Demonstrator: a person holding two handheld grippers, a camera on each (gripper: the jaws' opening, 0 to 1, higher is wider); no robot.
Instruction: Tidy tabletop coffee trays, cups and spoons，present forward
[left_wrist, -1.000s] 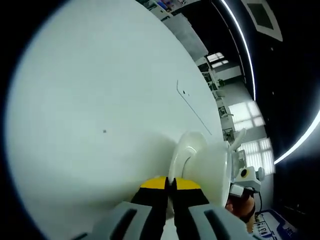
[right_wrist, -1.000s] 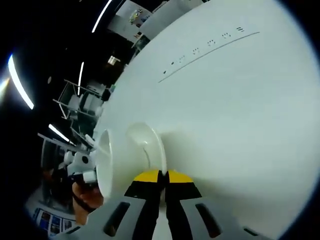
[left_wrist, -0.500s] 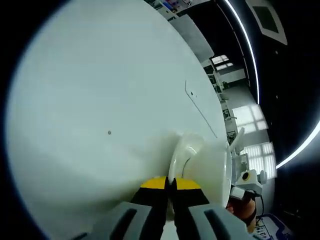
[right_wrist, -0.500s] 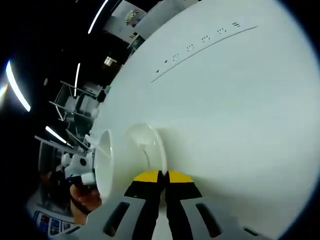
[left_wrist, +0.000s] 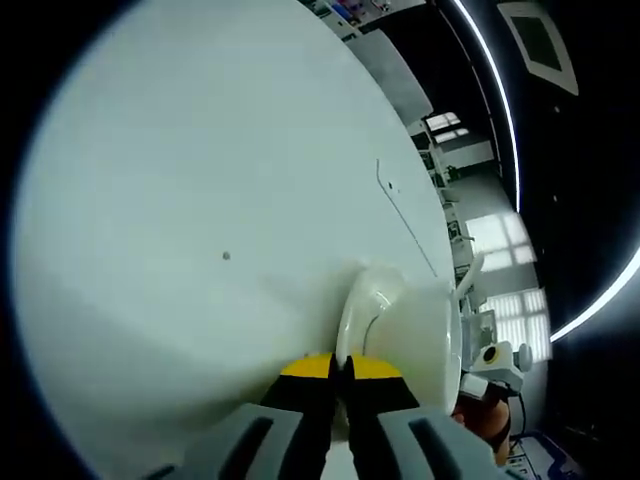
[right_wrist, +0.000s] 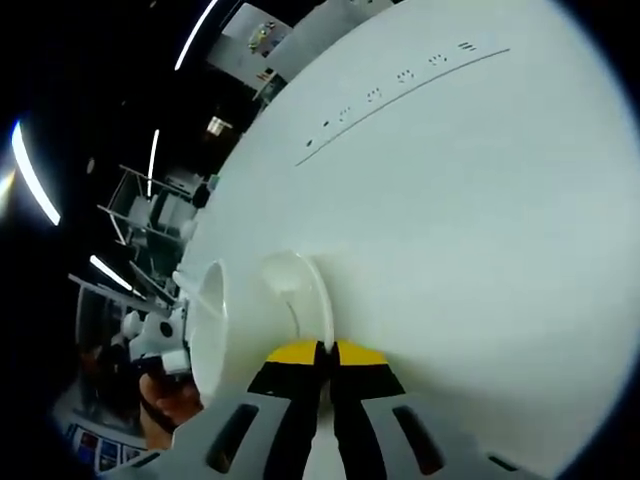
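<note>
Both views sit very close to the white worktop (left_wrist: 180, 200), rolled hard so it rises like a wall. The left gripper view looks along its claw (left_wrist: 341, 368) from one side of the saucer (left_wrist: 352, 318) and cup (left_wrist: 425, 335), with the room off to its right. The right gripper view faces its claw (right_wrist: 327, 355) from the opposite side, room to its left. They share saucer (right_wrist: 310, 300), cup (right_wrist: 215, 330) and worktop (right_wrist: 470, 220).

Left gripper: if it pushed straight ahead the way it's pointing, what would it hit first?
The left gripper is already pinching the white saucer's rim, so the saucer; behind it sits the cup.
</note>
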